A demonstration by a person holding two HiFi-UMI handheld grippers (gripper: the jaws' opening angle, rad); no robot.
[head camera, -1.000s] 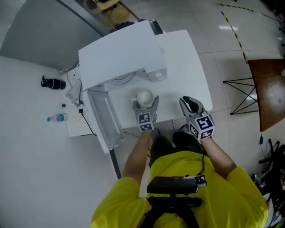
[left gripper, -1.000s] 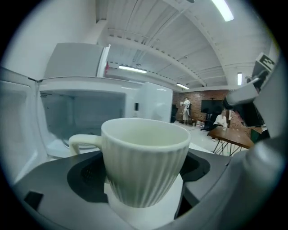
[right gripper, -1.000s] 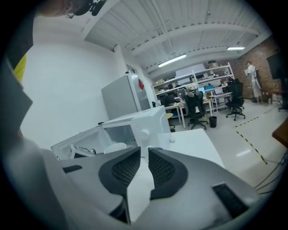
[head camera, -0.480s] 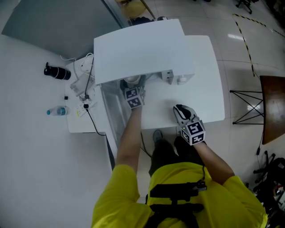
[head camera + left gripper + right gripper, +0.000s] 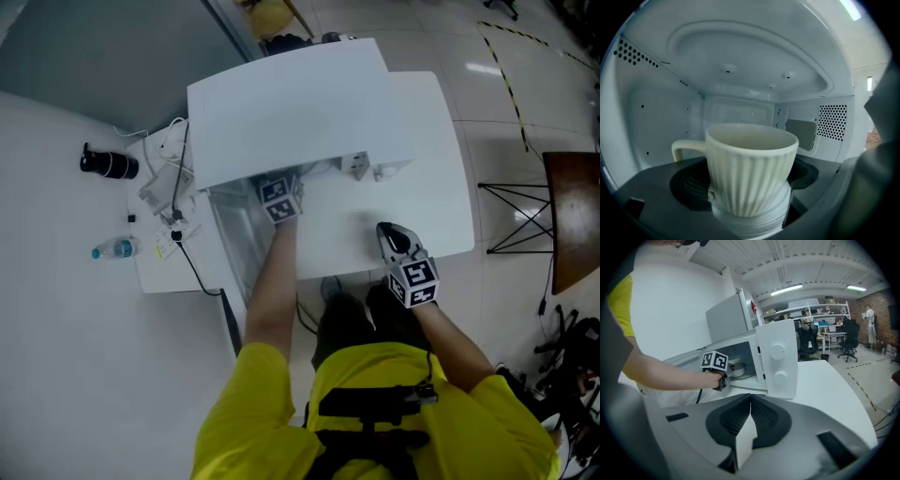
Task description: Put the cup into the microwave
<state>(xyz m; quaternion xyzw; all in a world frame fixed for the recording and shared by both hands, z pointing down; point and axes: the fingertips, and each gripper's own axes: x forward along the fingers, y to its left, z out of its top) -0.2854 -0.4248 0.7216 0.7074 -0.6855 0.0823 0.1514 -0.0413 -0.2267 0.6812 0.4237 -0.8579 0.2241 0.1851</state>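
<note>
Holding cup (image 5: 749, 173) inside microwave (image 5: 291, 103)

One cup (image 5: 750, 173), one microwave (image 5: 291, 103), two claws (image 5: 279, 199) (image 5: 398, 246), one bottle (image 5: 117, 249)

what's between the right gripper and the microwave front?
Nothing but bare white table. The head view shows that stretch empty between the right gripper and the microwave; the right gripper view agrees.

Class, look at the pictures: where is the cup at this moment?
In the left gripper view the cup is centre frame, inside the open microwave, gripped by the left gripper, its handle pointing to the picture's left.
</note>
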